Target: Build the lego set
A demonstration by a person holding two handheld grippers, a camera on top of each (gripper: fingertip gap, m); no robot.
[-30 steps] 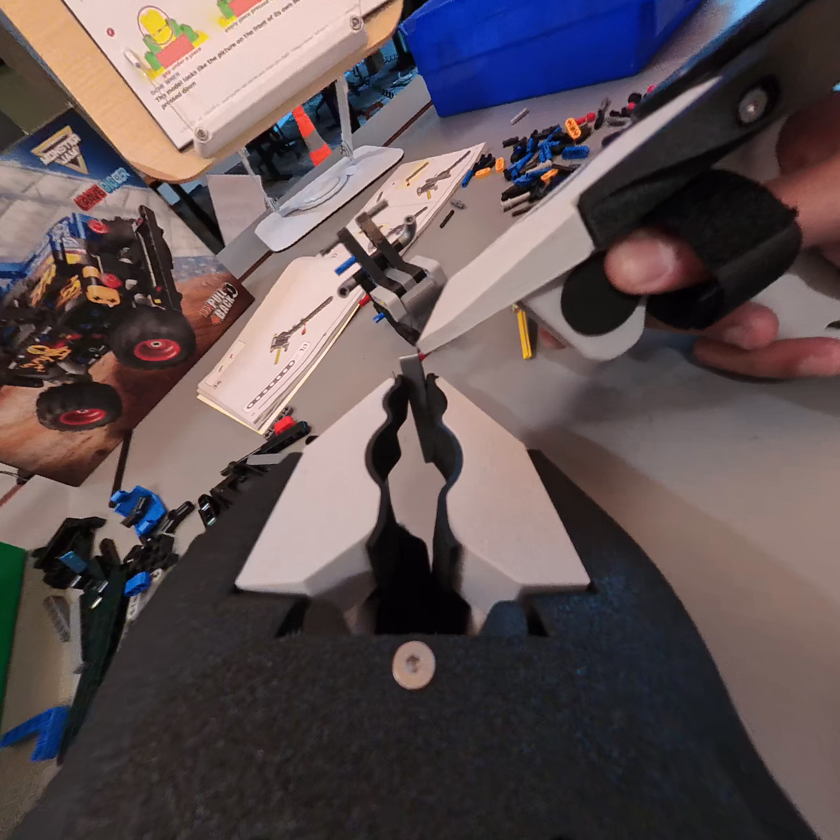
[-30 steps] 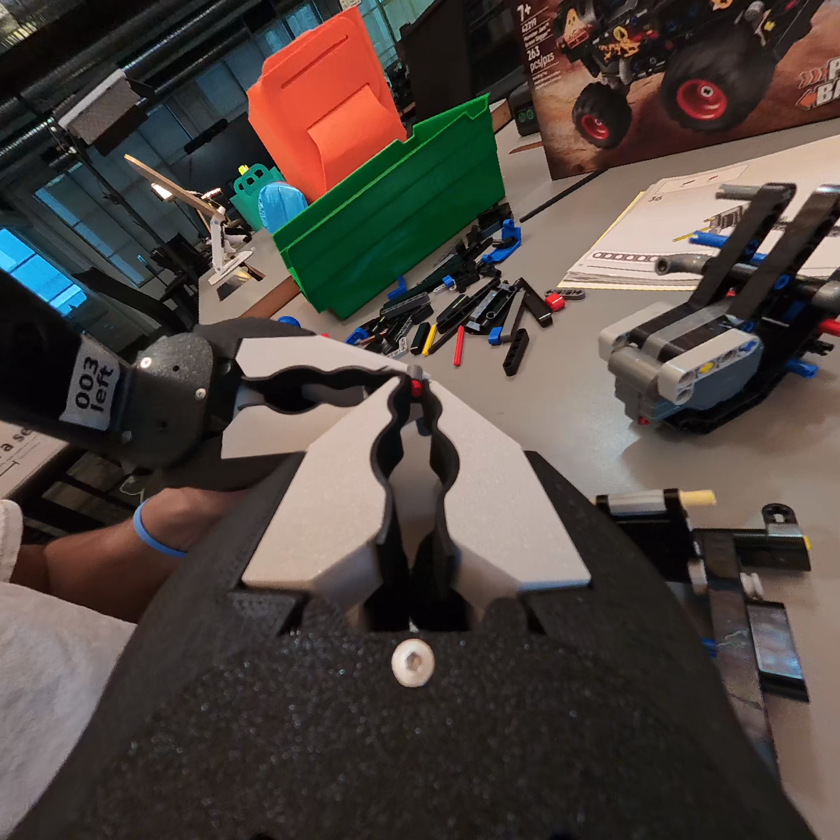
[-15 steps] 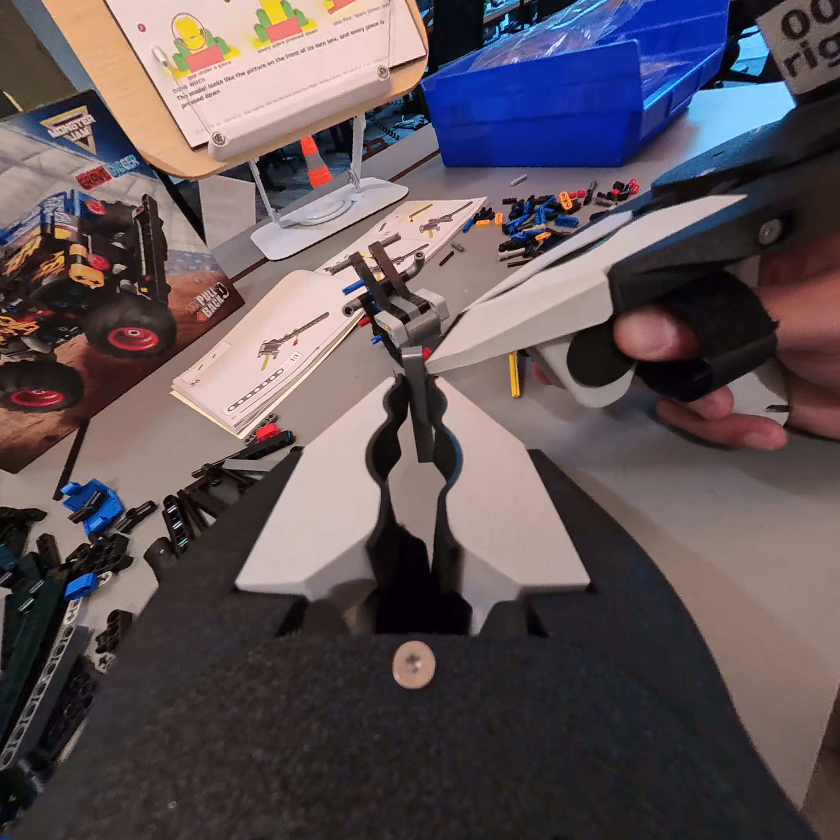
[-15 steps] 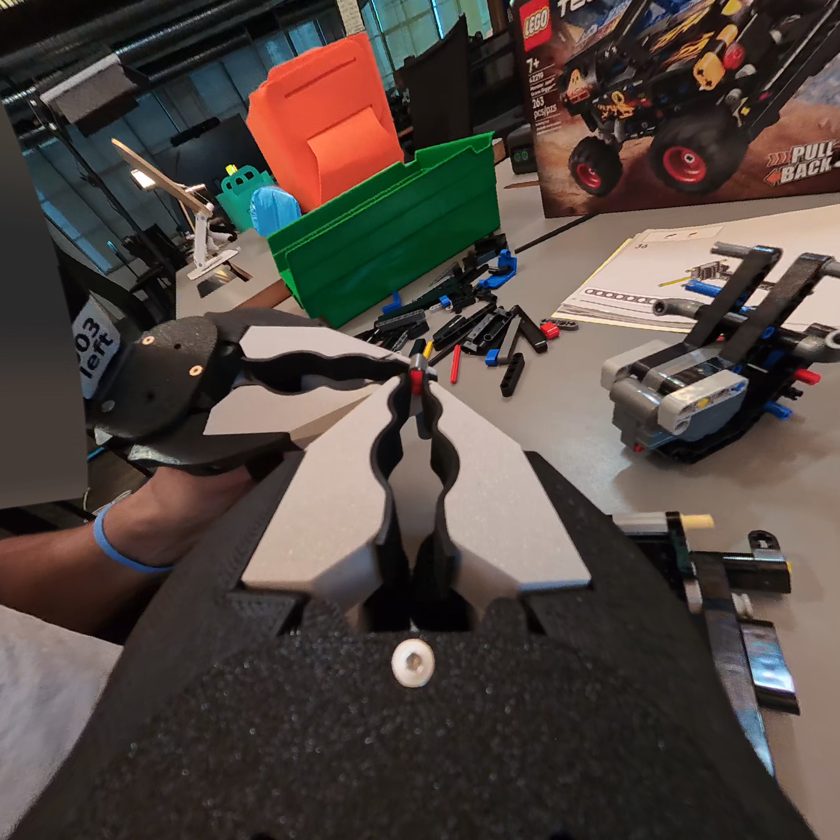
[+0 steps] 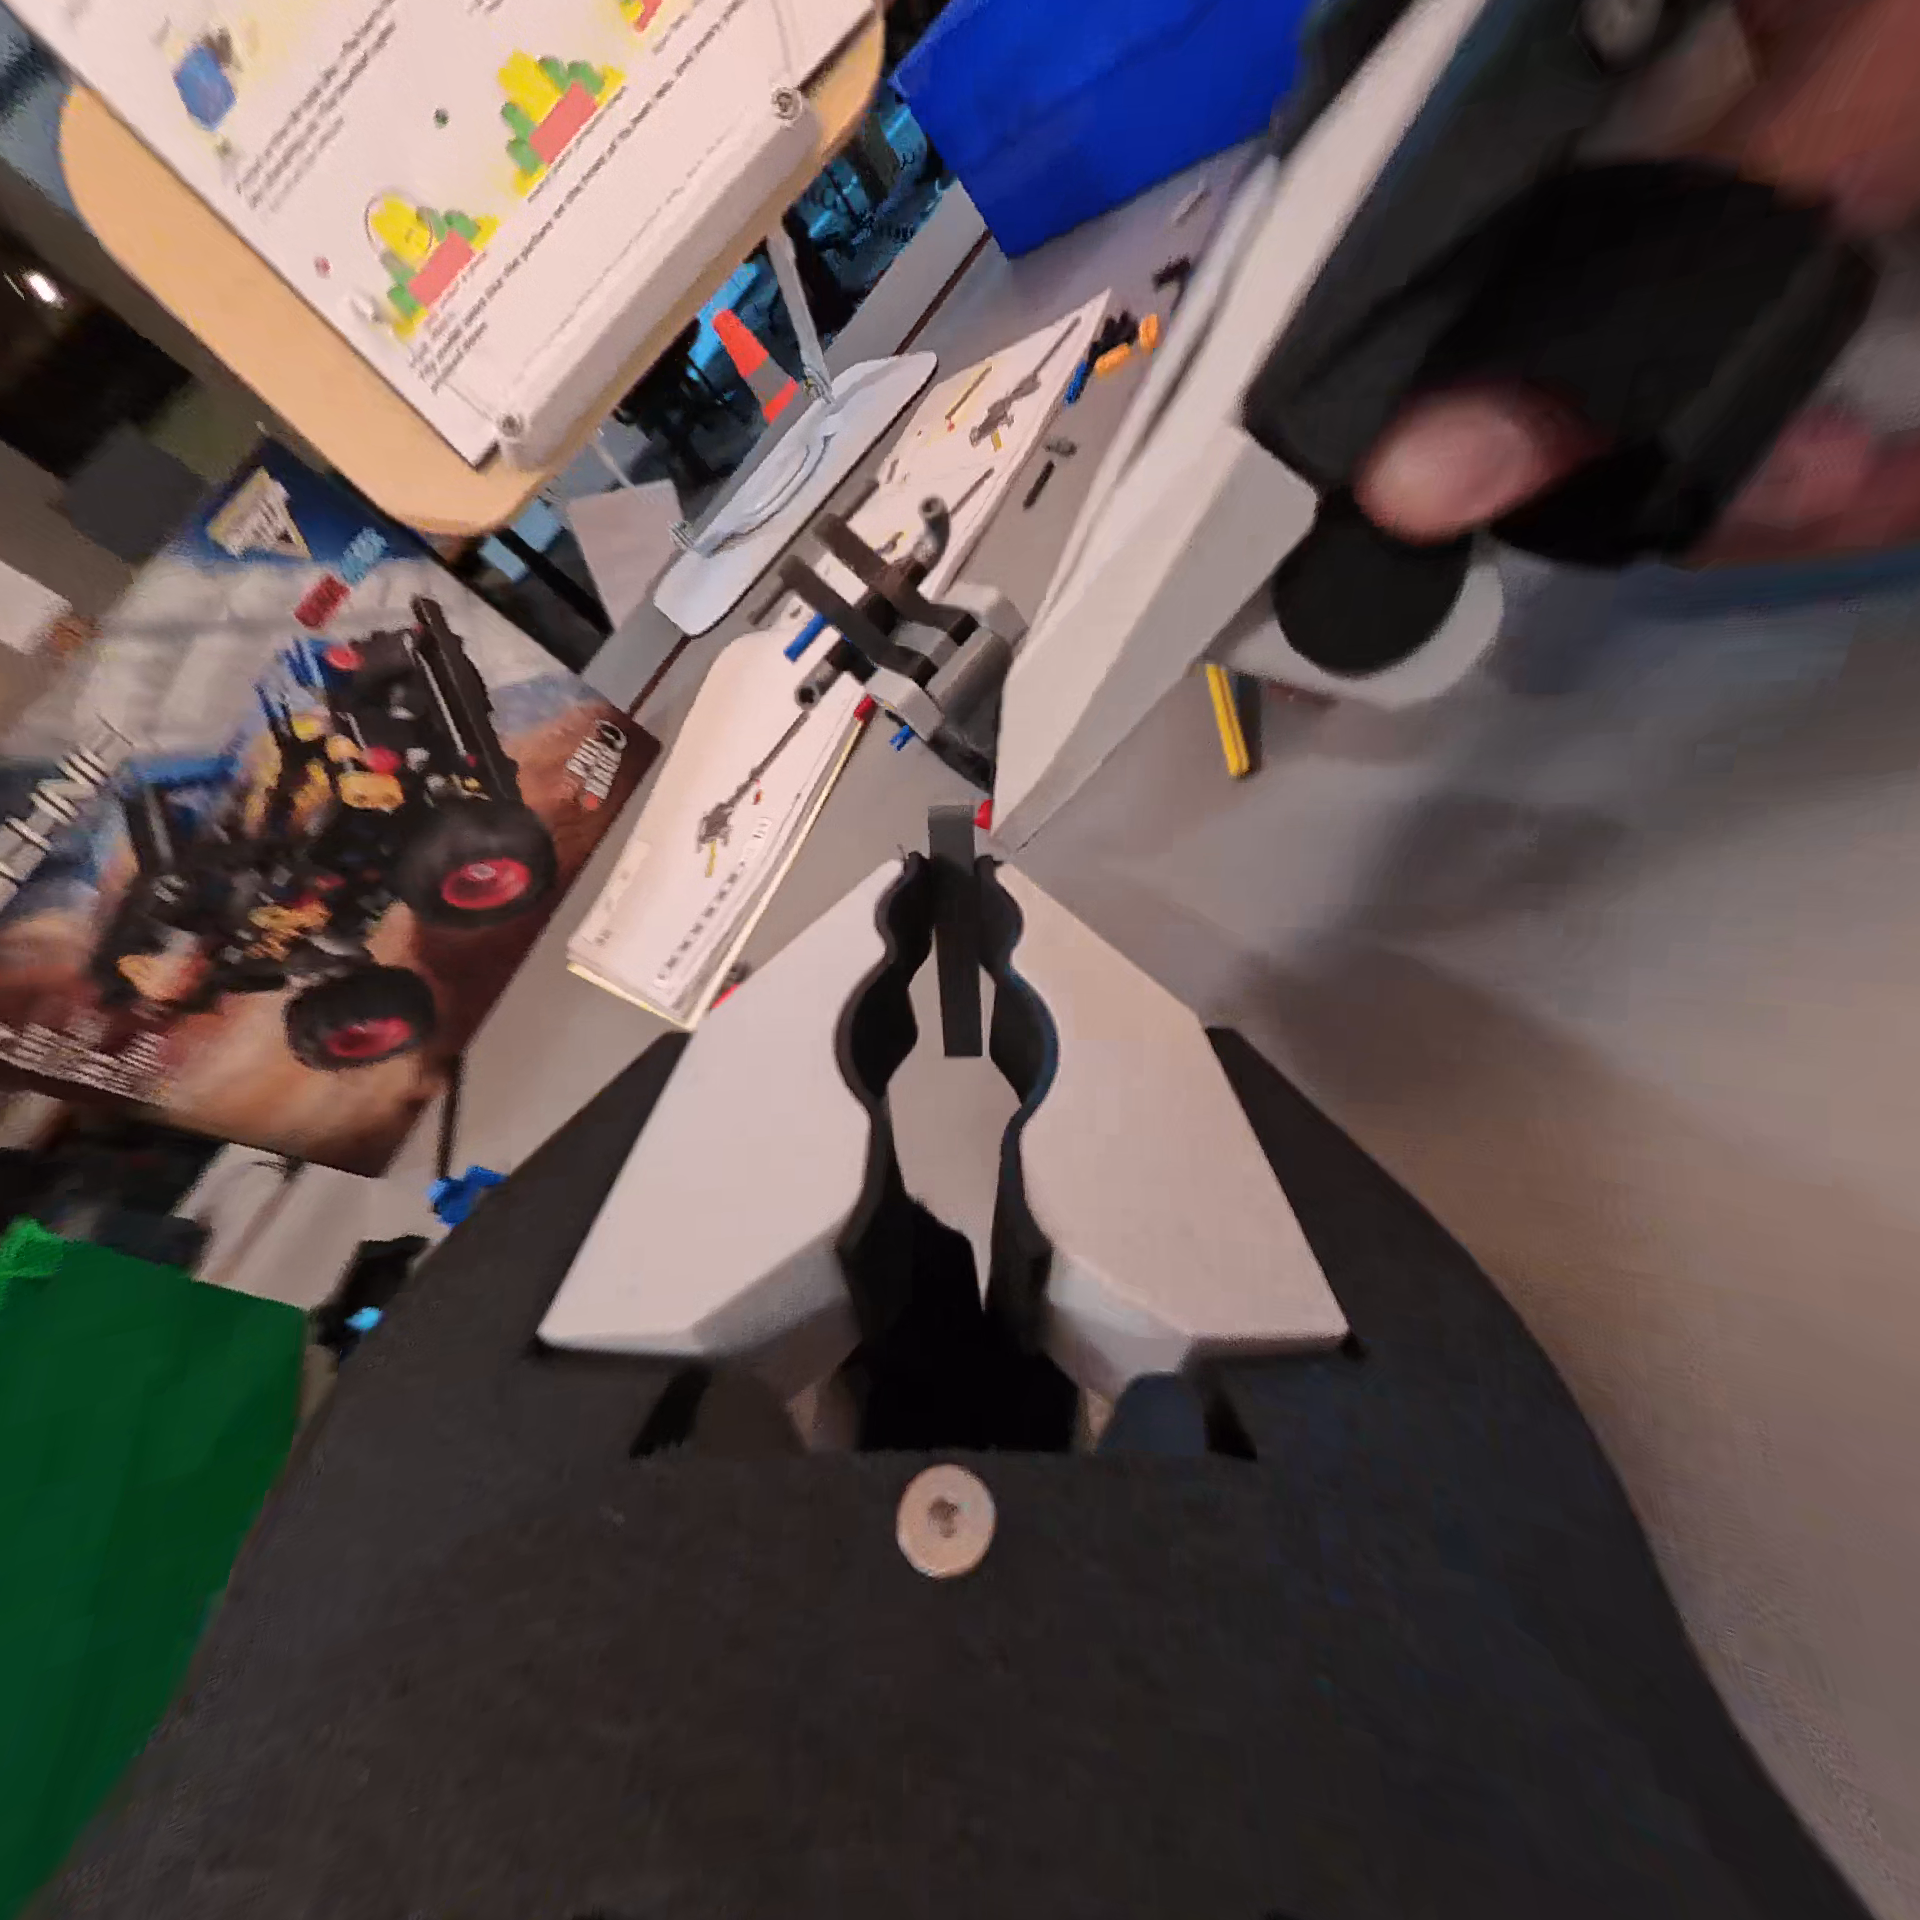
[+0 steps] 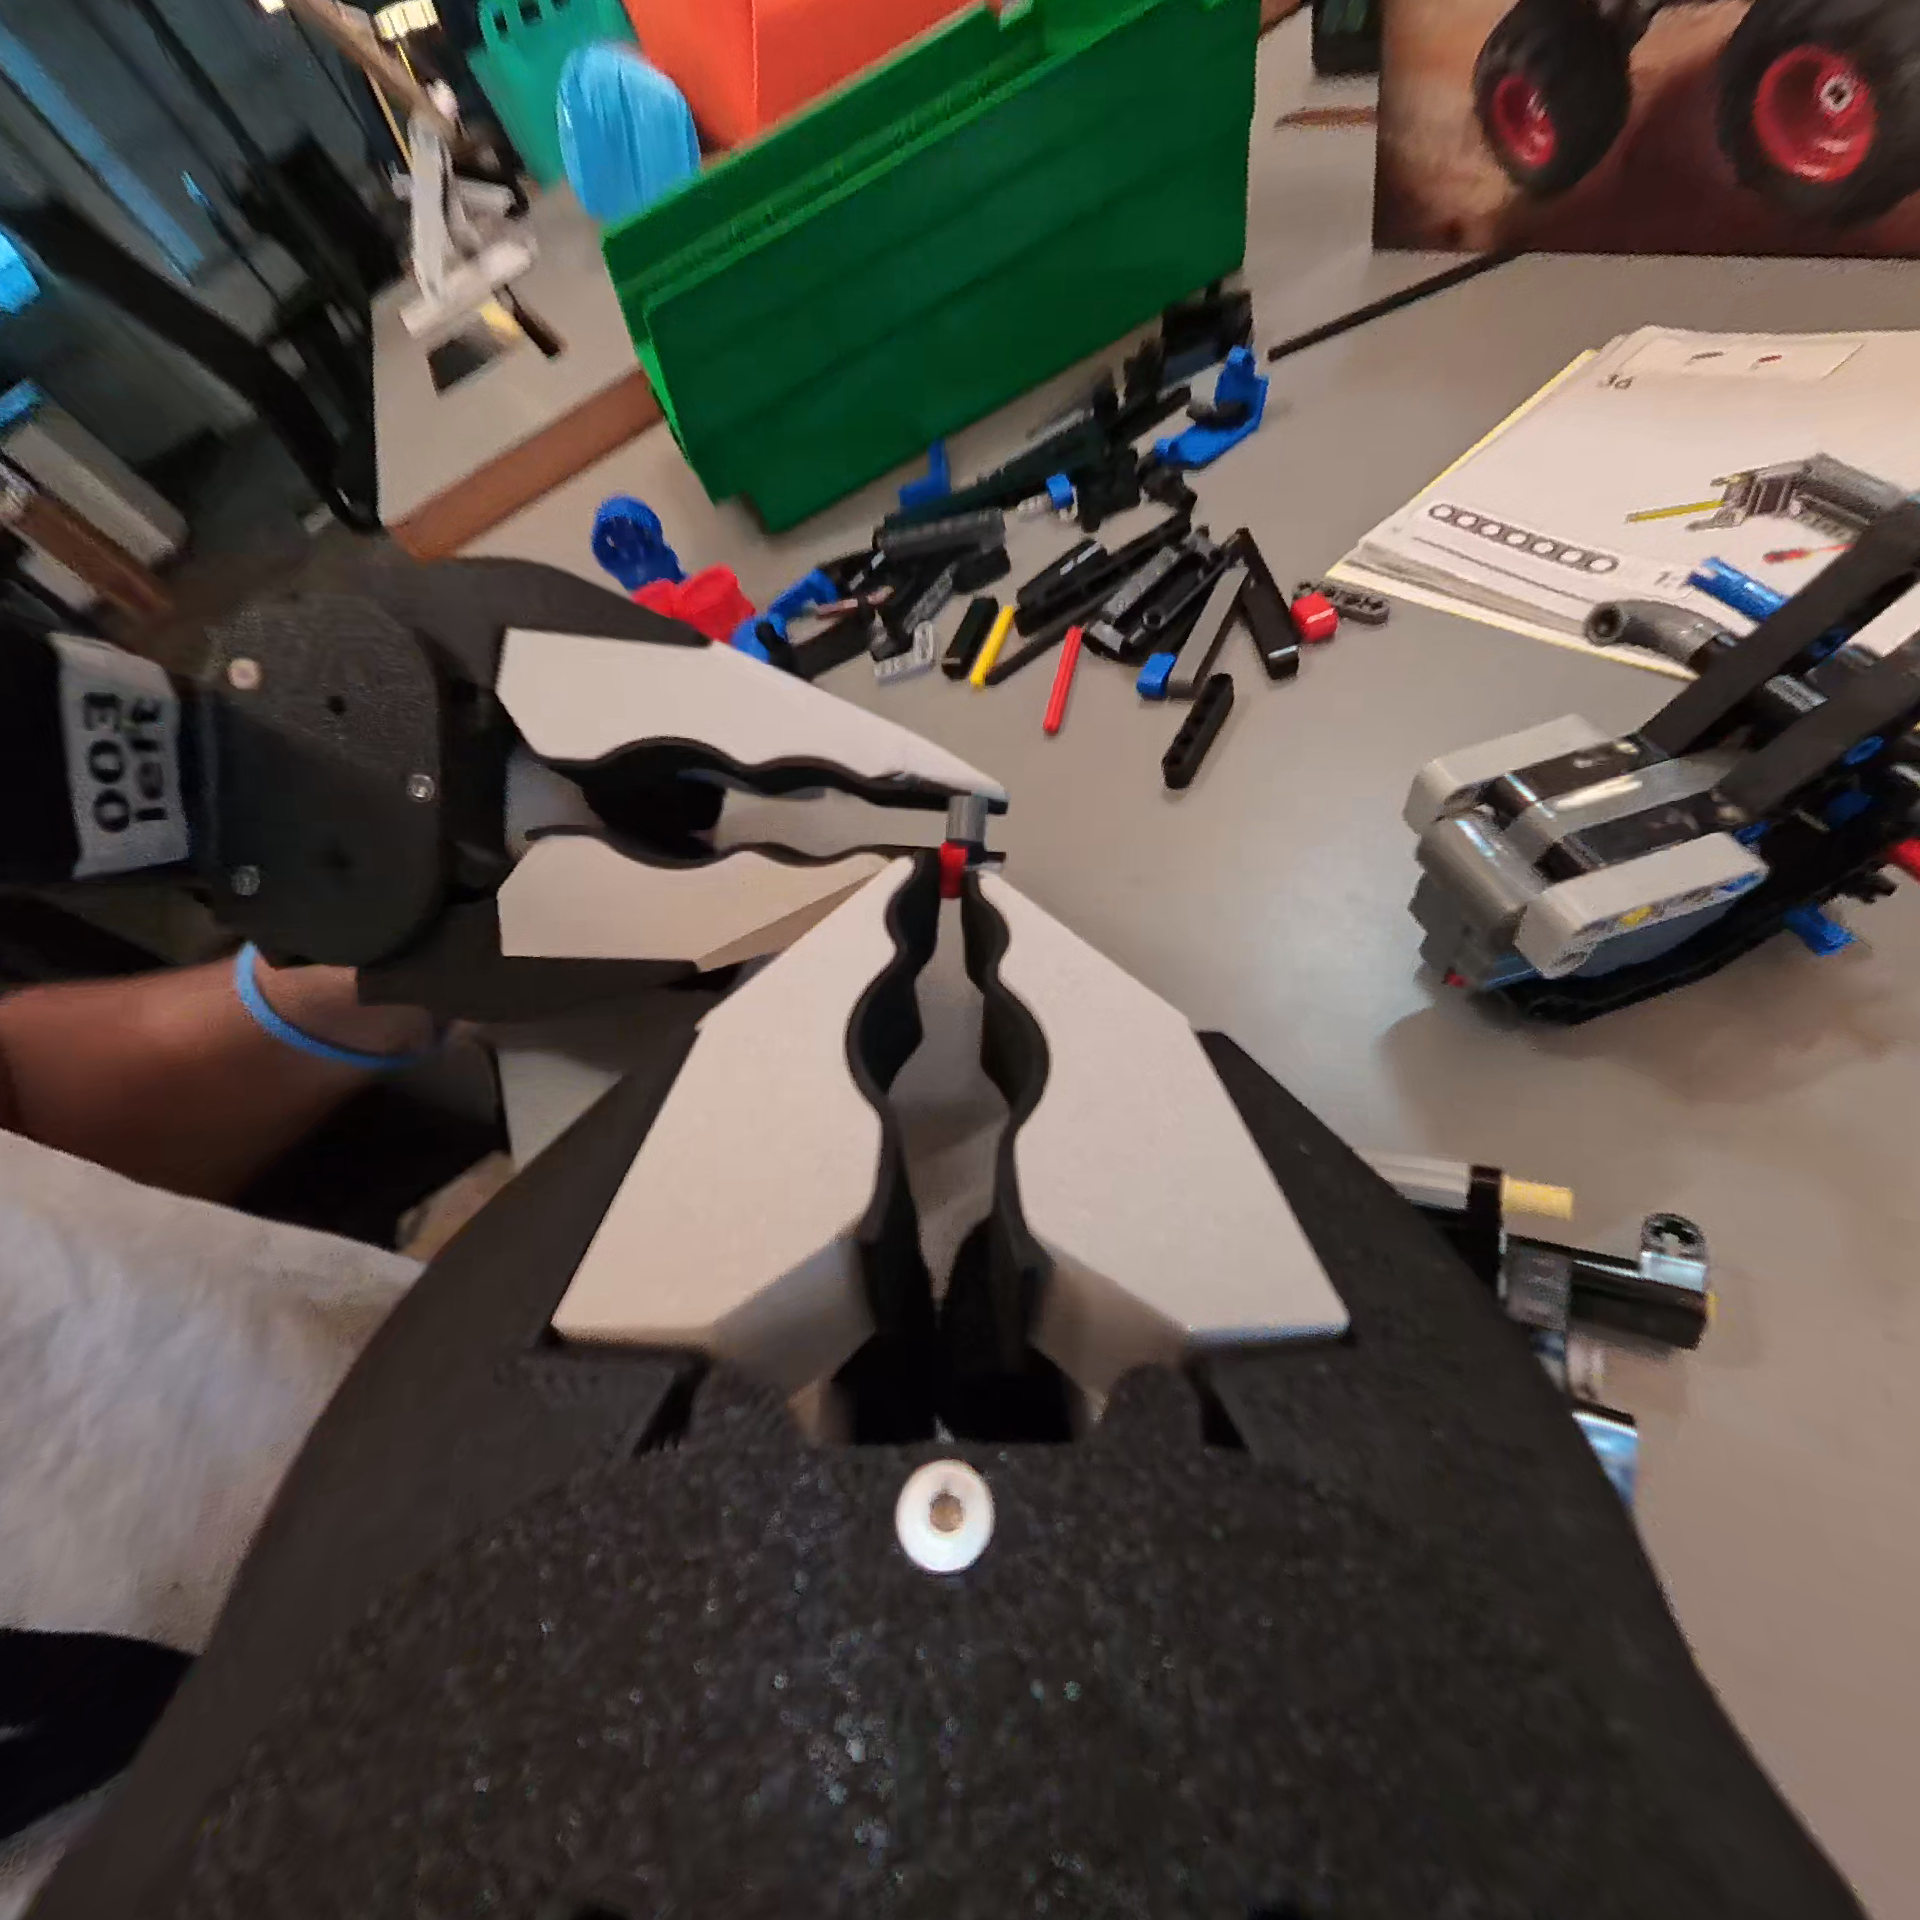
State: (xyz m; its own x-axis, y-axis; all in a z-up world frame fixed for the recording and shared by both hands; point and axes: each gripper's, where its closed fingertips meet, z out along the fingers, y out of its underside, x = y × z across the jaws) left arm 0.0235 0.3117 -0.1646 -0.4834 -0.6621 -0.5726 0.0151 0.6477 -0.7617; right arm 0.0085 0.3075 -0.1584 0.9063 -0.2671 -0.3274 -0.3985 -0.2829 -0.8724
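My left gripper (image 5: pixel 951 871) is shut on a short dark grey Lego piece (image 5: pixel 954 935) that sticks out past its tips. My right gripper (image 6: pixel 951 883) is shut on a small red pin (image 6: pixel 950 864). The two grippers meet tip to tip above the table. In the right wrist view the left gripper (image 6: pixel 982 826) comes in from the left, and the end of the grey piece (image 6: pixel 966 814) sits just above the red pin. In the left wrist view the right gripper (image 5: pixel 997 831) reaches in from the upper right, blurred. The part-built grey and black chassis (image 6: pixel 1621 831) stands on the table beyond.
A pile of loose black, blue and red pieces (image 6: pixel 1091 582) lies before a green bin (image 6: pixel 935 260). An open instruction booklet (image 6: pixel 1621 468) and the set's box (image 5: pixel 260 810) lie behind. A small black subassembly (image 6: pixel 1558 1278) lies at right. A blue bin (image 5: pixel 1091 94) stands far back. The tips of both grippers are at nearly the same place.
Both grippers have swung and tilted while staying tip to tip. The left gripper has rolled over. Both stay shut on their pieces; the left view is now blurred.
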